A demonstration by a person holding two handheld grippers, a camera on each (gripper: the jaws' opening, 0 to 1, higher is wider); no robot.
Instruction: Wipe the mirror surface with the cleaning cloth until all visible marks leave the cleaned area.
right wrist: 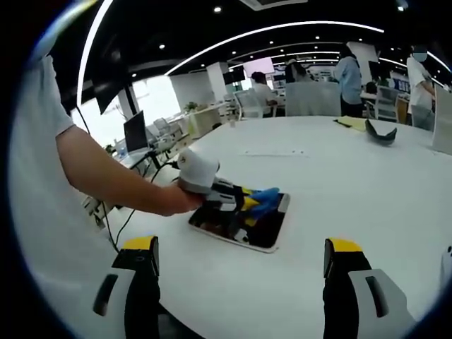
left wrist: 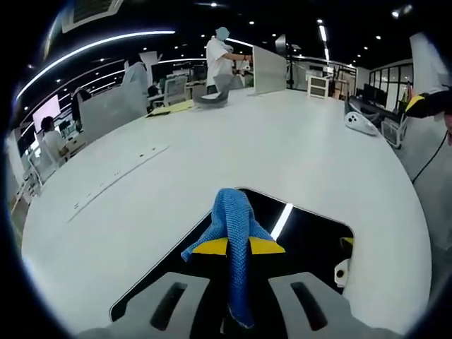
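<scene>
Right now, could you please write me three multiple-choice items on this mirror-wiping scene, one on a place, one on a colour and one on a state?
1. Where does the mirror lie?
A. flat on the white table
B. leaning against a partition
C. on a chair

2. What colour is the cleaning cloth?
A. red
B. blue
C. white

3. How does the right tool stand?
A. shut on the cloth
B. shut on the mirror
C. open, holding nothing

Answers:
1 A: the right gripper view shows the dark mirror flat on the tabletop.
2 B: the left gripper view shows blue fabric pinched in the left tool, over the mirror.
3 C: in the right gripper view its two yellow-tipped jaws stand wide apart with only table between them.
</scene>
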